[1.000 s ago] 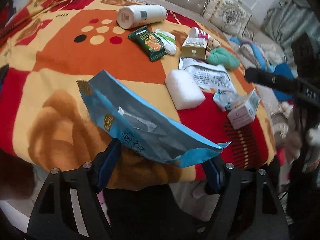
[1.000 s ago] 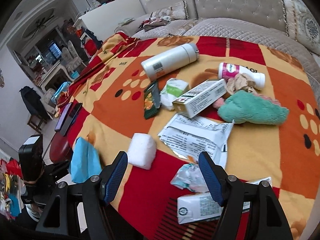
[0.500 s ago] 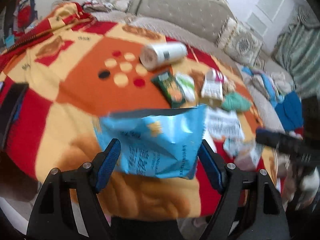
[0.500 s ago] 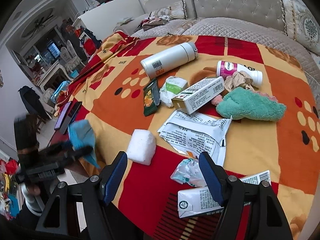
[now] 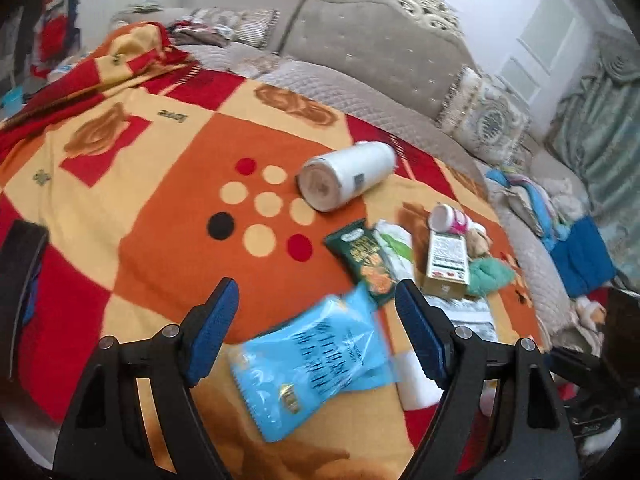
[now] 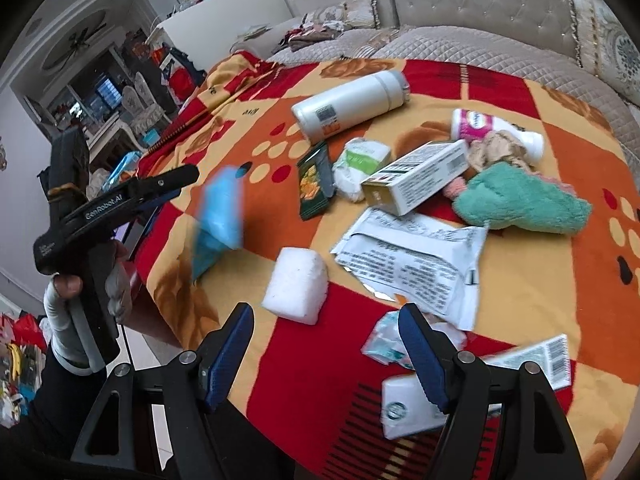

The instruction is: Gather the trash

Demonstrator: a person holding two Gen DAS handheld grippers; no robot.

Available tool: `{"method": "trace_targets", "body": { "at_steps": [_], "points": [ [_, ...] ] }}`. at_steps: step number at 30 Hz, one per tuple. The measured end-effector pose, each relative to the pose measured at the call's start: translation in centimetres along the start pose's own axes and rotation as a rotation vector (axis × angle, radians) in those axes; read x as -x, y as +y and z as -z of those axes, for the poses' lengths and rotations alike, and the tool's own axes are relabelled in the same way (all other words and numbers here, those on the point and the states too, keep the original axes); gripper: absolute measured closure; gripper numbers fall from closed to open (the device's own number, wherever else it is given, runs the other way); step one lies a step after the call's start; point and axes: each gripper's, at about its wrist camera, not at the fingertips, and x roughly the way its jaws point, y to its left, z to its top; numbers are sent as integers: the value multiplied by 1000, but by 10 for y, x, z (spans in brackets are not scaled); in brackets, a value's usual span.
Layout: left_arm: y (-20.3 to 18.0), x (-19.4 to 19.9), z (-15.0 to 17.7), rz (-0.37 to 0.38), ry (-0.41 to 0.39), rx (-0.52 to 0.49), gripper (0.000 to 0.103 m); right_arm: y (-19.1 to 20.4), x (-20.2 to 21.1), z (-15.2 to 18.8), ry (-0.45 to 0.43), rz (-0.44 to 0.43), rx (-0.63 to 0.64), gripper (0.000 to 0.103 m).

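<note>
A blue snack bag (image 5: 312, 364) lies loose and blurred on the blanket between my left gripper's open fingers; in the right wrist view it (image 6: 218, 220) is blurred, just off the left gripper's tips. My left gripper (image 5: 316, 328) is open and empty; it also shows in the right wrist view (image 6: 176, 184). My right gripper (image 6: 326, 352) is open and empty above the blanket's near edge, close to a crumpled wrapper (image 6: 386, 346) and a white carton (image 6: 408, 404). A green snack packet (image 5: 366, 262), a torn white paper package (image 6: 412, 256) and a white foam block (image 6: 296, 290) lie nearby.
A white flask (image 6: 348, 104), a gold-and-white box (image 6: 416, 176), a pink-labelled bottle (image 6: 492, 128), a green cloth (image 6: 520, 200) and a wrapped tissue pack (image 6: 360, 164) lie on the orange and red blanket (image 5: 160, 220). A grey sofa (image 5: 360, 48) stands behind. A phone (image 5: 20, 276) lies at the left edge.
My left gripper let go of the blue snack bag, which dropped toward the blanket. The left gripper rose and tilted up. The right gripper moved slightly forward.
</note>
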Motion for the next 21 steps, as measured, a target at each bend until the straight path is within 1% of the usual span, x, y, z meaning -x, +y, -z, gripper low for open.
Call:
{"method": "trace_targets", "body": {
  "at_steps": [2, 3, 6, 9, 13, 16, 21],
  "points": [
    [0, 1, 1, 30, 12, -14, 23, 5, -8, -2, 13, -1, 6, 30],
    [-1, 1, 2, 48, 22, -39, 23, 7, -10, -2, 15, -3, 7, 30],
    [-9, -1, 8, 64, 69, -161, 22, 10, -13, -2, 21, -4, 6, 30],
    [-19, -11, 18, 34, 122, -308, 21, 9, -16, -2, 31, 11, 3, 30],
    [-27, -27, 27, 57, 198, -438, 21, 6, -17, -2, 31, 17, -22, 30],
    [-35, -37, 28, 32, 220, -541, 21, 7, -17, -1, 34, 21, -27, 30],
    [-41, -67, 27, -25, 297, -657, 21, 8, -22, 1, 42, 20, -43, 30]
  ]
}}
